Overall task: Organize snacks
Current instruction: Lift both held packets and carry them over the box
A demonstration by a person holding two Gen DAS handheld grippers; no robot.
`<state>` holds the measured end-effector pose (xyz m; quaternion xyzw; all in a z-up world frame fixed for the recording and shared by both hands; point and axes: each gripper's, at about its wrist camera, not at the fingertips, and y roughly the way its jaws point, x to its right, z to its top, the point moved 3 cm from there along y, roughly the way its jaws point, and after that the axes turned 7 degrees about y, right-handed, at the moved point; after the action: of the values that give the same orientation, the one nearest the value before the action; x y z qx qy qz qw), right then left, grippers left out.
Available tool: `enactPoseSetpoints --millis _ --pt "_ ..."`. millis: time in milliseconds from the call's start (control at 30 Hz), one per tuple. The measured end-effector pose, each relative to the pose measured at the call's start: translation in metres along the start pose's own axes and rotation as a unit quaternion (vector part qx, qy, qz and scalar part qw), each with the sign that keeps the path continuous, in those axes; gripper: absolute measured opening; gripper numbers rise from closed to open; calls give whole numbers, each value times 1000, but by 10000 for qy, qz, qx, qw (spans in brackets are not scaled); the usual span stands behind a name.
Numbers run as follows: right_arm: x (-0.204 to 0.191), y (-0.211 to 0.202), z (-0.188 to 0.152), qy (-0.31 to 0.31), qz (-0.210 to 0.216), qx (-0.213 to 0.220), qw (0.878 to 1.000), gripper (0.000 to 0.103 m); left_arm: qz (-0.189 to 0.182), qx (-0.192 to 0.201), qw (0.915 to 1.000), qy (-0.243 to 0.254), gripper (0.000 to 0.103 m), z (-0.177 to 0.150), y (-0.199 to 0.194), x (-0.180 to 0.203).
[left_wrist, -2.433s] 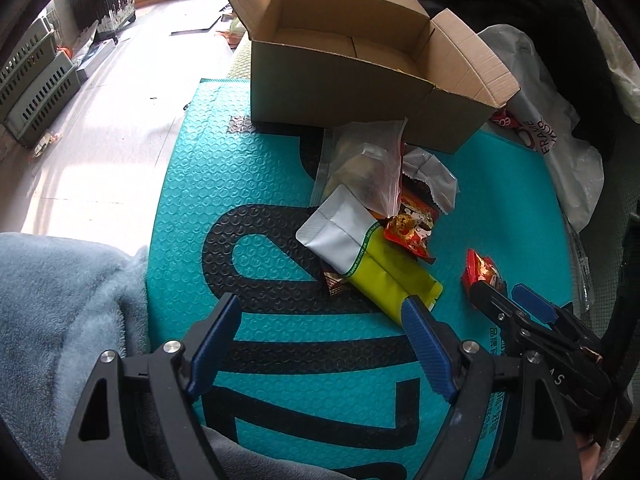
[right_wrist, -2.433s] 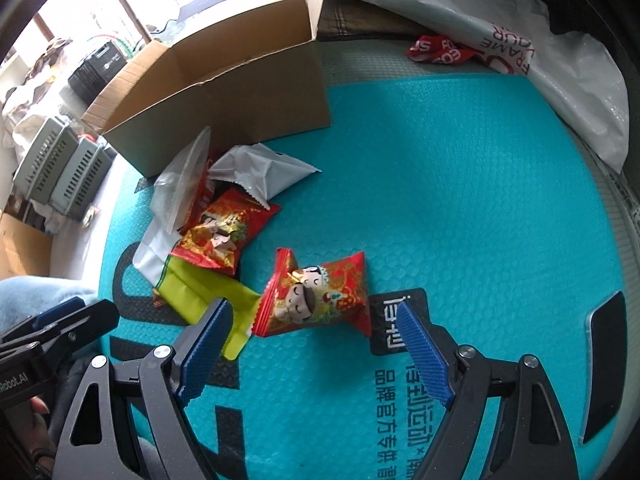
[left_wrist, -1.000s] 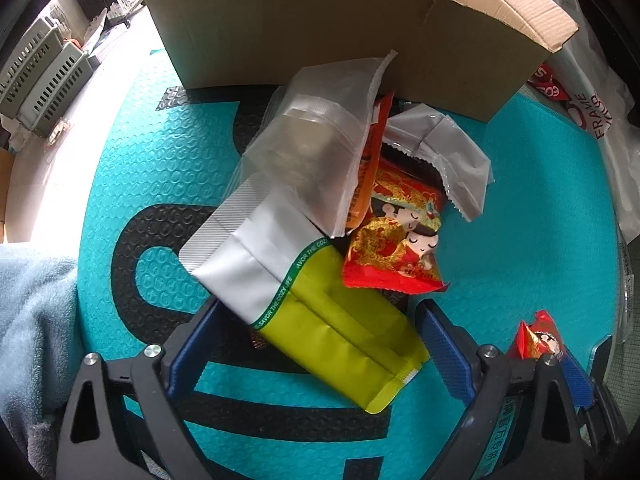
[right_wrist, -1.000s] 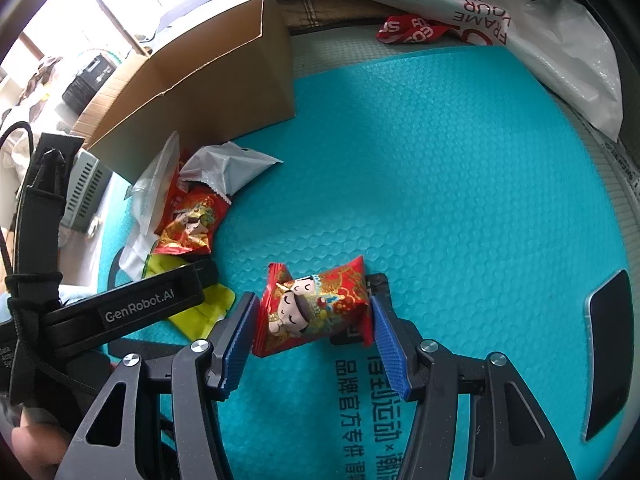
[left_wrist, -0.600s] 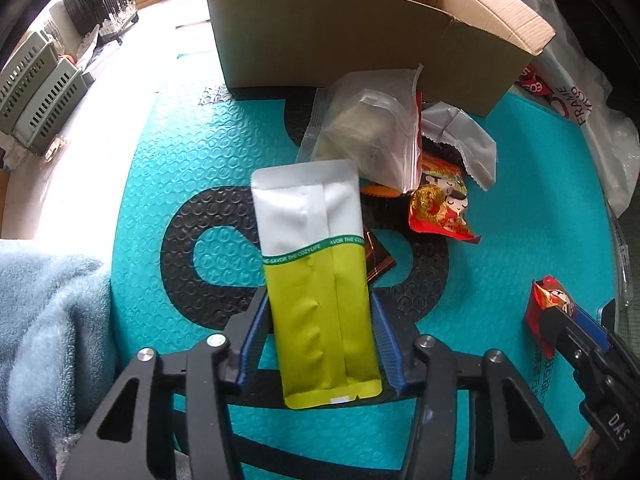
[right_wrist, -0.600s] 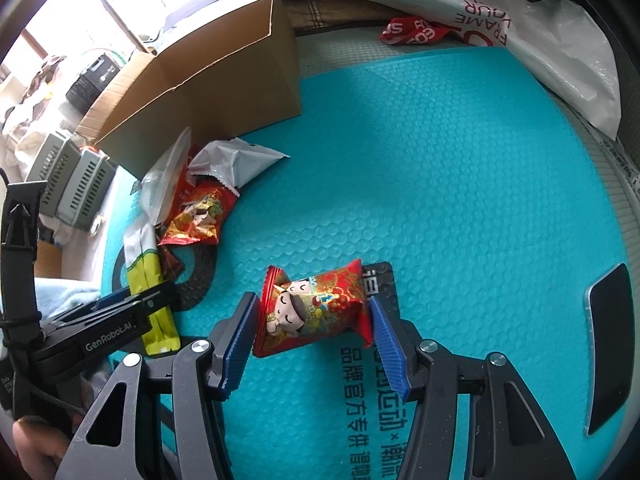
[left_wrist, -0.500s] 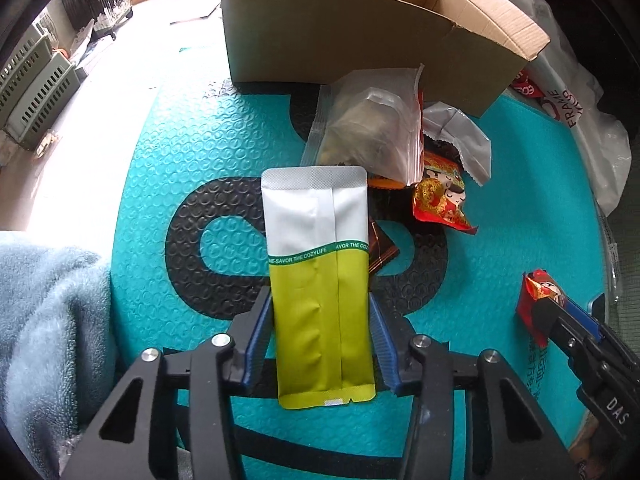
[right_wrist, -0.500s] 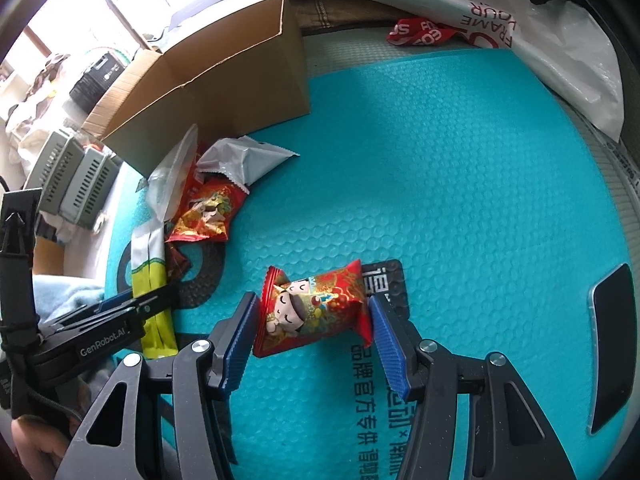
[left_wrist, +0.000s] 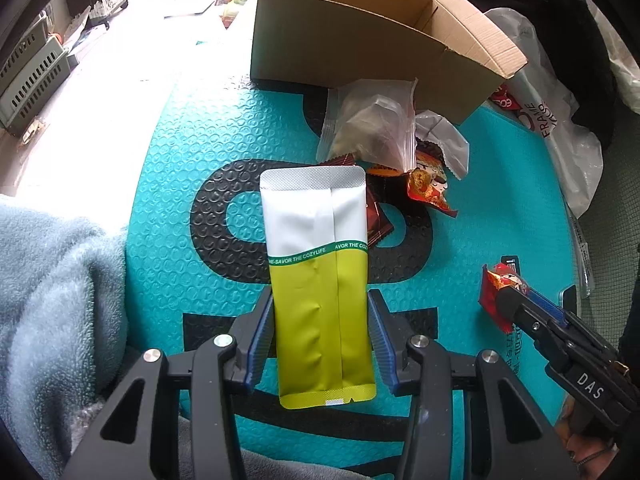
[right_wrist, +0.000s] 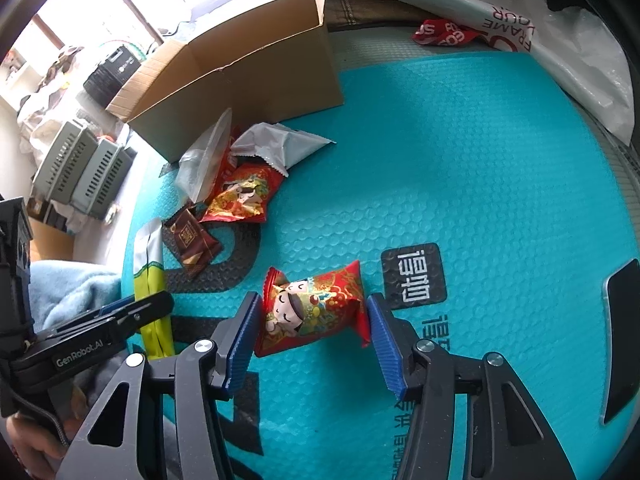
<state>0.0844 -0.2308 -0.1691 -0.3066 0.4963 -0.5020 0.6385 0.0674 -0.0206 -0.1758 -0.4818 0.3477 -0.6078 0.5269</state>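
Left gripper (left_wrist: 320, 336) has its fingers clamped on the green-and-white snack pouch (left_wrist: 318, 280), lifted clear of the teal mat (left_wrist: 168, 168). They've just been closing on it. Right gripper (right_wrist: 310, 330) pinches a red cartoon-face snack pack (right_wrist: 312, 308) just above the mat. The remaining snacks (right_wrist: 240, 184) sit piled against the open cardboard box (left_wrist: 352, 40), well apart from both packs.
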Motion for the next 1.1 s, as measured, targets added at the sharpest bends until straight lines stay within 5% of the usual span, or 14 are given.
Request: enactPoseSetpoints --millis 667,1100 --pt "-31 -11 -22 -138 447 -145 9988 50 -197 273 9994 21 44 -11 -44 0" --pt "-60 -53 4 -250 906 186 9954 50 -200 1018 9944 217 44 26 -94 7"
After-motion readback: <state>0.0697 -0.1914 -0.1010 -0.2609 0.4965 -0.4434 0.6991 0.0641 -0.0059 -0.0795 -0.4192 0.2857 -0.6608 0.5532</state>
